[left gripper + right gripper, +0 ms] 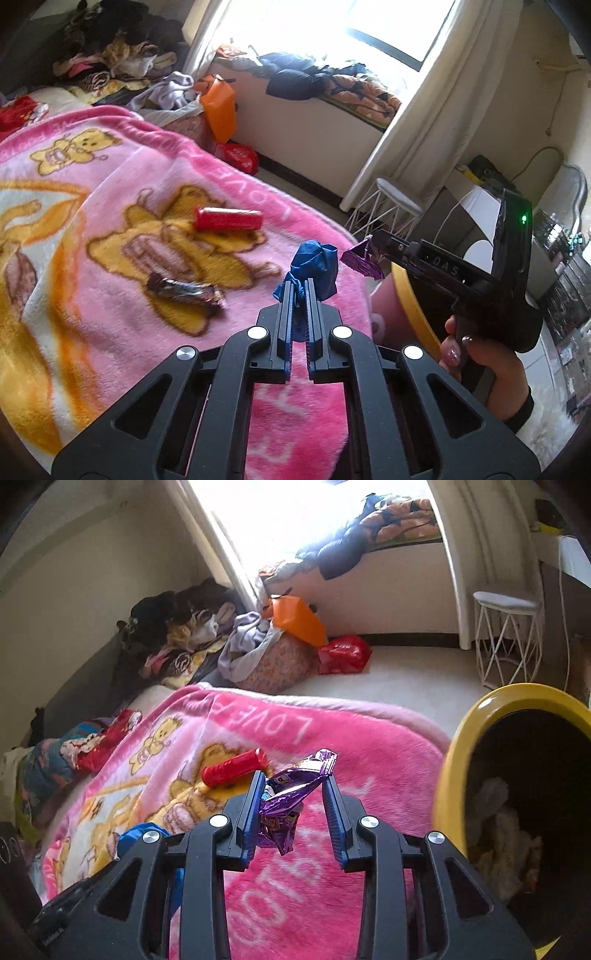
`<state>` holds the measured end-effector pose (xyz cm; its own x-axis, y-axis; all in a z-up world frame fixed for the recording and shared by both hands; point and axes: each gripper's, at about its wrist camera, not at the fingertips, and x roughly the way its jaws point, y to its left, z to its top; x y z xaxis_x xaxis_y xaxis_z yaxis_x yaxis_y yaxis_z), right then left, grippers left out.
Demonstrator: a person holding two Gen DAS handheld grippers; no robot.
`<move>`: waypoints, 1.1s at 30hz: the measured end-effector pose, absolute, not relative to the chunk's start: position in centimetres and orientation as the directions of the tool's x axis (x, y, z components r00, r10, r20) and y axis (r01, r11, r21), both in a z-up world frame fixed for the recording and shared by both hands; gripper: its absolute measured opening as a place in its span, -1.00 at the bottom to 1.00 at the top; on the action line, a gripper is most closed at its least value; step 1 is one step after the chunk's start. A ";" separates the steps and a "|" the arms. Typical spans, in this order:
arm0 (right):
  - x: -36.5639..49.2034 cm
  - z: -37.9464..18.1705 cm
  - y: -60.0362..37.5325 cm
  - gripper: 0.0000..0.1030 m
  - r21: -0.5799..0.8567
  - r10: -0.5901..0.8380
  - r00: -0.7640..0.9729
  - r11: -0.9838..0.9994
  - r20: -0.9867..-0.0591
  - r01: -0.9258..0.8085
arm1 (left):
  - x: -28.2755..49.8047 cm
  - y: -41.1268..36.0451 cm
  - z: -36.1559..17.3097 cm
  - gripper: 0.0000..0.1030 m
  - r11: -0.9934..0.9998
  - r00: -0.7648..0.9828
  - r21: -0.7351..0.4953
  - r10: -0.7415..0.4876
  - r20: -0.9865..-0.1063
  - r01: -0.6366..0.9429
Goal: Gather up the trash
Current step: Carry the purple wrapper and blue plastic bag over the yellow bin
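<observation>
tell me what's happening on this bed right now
A person is clearing trash off a pink blanket with a claw in each hand. The left claw is shut on a crumpled blue wrapper. The right claw holds a purple foil wrapper beside a yellow-rimmed bin, which already has some scraps inside. A red tube-shaped packet and a dark candy bar wrapper lie on the blanket, not yet collected.
</observation>
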<state>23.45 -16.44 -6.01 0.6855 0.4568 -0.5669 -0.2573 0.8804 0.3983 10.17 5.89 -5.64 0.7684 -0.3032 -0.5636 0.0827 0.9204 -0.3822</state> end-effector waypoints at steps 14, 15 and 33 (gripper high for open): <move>21.6 -4.4 -22.7 -0.41 0.387 0.380 0.751 0.904 -0.540 -0.180 | 10.3 1.6 -2.9 -0.95 0.911 0.775 -0.375 -0.361 -0.519 0.173; 21.4 -4.3 -23.0 -0.41 0.385 0.374 0.755 0.906 -0.539 -0.174 | 10.3 1.2 -2.8 -0.95 0.910 0.774 -0.374 -0.367 -0.517 0.181; 20.5 -5.3 -32.2 -0.41 0.322 0.166 0.801 0.946 -0.575 0.034 | 11.6 -7.6 -2.5 -0.94 0.876 0.712 -0.345 -0.476 -0.517 0.336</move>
<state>20.50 -32.19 -5.29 0.8012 0.1662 -0.5748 0.0344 0.9462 0.3217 11.61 -7.56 -2.53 0.7116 -0.4762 -0.5165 0.3361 0.8764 -0.3450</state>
